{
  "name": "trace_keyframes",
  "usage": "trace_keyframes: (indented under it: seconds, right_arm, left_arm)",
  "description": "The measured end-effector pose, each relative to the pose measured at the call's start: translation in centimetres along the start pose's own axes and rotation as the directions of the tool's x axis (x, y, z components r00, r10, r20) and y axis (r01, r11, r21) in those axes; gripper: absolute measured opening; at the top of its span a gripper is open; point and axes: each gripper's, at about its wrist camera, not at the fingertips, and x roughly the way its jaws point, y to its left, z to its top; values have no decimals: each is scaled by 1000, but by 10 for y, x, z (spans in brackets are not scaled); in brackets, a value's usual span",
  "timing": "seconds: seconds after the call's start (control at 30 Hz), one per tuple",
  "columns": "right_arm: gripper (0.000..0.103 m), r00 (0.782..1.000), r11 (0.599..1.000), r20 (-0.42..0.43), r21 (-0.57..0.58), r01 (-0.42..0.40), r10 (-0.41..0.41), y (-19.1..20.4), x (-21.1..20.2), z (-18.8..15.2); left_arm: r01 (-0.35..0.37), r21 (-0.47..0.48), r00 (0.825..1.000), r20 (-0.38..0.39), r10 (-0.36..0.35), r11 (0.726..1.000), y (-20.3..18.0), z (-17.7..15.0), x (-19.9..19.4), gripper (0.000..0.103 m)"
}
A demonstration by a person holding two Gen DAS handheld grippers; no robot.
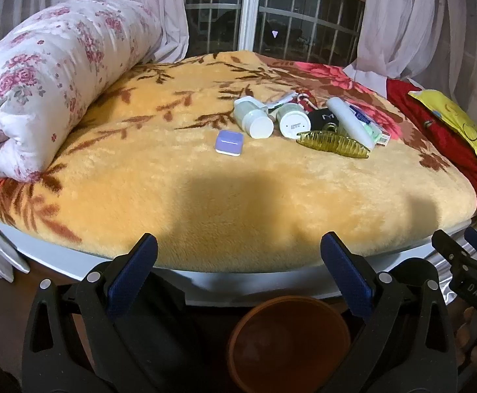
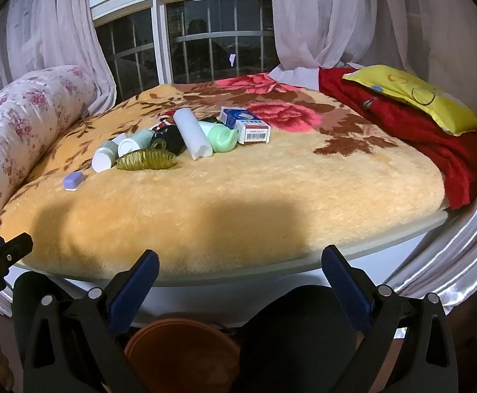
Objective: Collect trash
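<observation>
A cluster of small items lies on the bed's orange blanket [image 1: 179,177]: two small white bottles [image 1: 253,119], a white tube [image 1: 349,122], an amber hair claw [image 1: 333,144], a purple case [image 1: 228,142], a black pouch [image 1: 323,119] and a white-blue carton [image 2: 246,124]. The right wrist view also shows the tube [image 2: 192,132], the claw [image 2: 147,160] and a green item [image 2: 222,137]. An orange bin [image 1: 287,340] stands on the floor below the bed edge. My left gripper [image 1: 238,262] and right gripper [image 2: 240,270] are both open and empty, short of the bed's near edge.
A rolled floral quilt [image 1: 48,85] lies at the bed's left. A red cloth [image 2: 412,127] and yellow pillow [image 2: 415,96] lie at the right. Curtains [image 2: 336,16] and a barred window [image 2: 205,39] are behind. The right gripper shows at the left view's right edge [image 1: 467,262].
</observation>
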Motion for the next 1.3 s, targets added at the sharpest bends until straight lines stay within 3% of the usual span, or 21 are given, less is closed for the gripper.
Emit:
trace_keyframes:
  seconds: [1.0,1.3]
  right_arm:
    - [98,1000,1000,-2,-12,10,-10,-1,3,4]
    - [98,999,998,-40,-67,-22,20,-4,38,43]
  left_arm:
    - [7,6,1000,-15,-7,1000,-4,1,5,97]
    - [12,23,1000,-21,-11,1000,-10,31,34,97]
